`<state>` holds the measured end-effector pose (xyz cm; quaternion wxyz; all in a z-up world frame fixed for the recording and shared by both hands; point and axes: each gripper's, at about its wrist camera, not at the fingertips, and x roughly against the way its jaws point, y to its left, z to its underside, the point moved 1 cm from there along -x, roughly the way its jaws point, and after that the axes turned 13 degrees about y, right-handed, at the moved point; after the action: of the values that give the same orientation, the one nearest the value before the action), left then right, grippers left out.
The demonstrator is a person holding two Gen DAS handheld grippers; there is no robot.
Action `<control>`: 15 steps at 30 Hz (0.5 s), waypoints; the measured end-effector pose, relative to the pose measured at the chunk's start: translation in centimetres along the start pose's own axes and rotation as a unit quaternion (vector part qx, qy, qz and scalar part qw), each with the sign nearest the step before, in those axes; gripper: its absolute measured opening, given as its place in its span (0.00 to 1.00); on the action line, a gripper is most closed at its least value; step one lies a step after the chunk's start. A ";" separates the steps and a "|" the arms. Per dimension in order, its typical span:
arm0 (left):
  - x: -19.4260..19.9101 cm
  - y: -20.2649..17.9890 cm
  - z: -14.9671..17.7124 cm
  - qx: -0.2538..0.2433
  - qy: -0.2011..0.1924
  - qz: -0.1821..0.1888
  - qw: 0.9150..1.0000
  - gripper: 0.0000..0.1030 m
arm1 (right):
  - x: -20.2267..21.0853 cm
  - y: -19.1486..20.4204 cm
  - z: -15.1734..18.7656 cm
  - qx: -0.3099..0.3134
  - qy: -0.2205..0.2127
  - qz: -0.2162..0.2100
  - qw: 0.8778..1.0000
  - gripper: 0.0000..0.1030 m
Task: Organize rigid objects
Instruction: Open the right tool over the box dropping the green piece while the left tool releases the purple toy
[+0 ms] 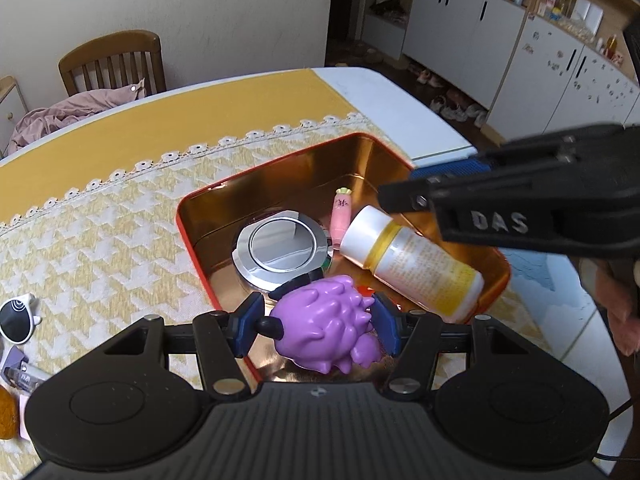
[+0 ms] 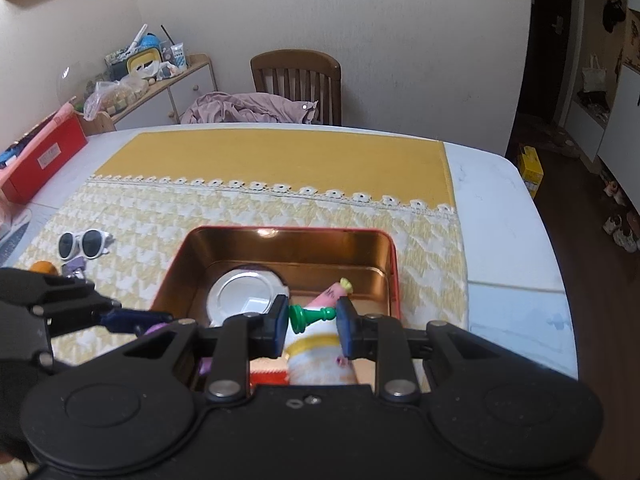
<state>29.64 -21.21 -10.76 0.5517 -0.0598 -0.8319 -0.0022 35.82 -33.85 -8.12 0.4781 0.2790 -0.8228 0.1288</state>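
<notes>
Two fisheye views, each mounted behind its own tongs and angled steeply down at the surface from close range. The left wrist view faces a red-rimmed tin (image 1: 192,248) with cabinets (image 1: 460,40) beyond; the right wrist view faces the same tin (image 2: 384,240) (nearer the chair (image 2: 296,76) wall). Both share the tin and yellow cloth (image 1: 120,208).

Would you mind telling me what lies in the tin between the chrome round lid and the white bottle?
A pink carrot-shaped toy lies between the chrome lid and the white bottle inside the tin, shown in the left wrist view.
</notes>
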 end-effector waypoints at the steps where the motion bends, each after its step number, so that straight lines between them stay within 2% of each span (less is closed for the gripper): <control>1: -0.3 -0.2 -0.1 -0.001 0.002 -0.003 1.000 0.56 | -0.4 -0.1 -0.3 0.003 0.001 0.002 1.000 0.24; 15: -2.8 -0.8 -1.1 0.003 0.010 -0.017 1.000 0.54 | -4.6 -0.4 -2.2 0.034 0.040 0.012 0.999 0.24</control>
<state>31.59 -22.33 -12.84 0.5597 -0.0440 -0.8275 -0.0098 39.40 -31.61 -11.02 0.4994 0.2799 -0.8013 0.1736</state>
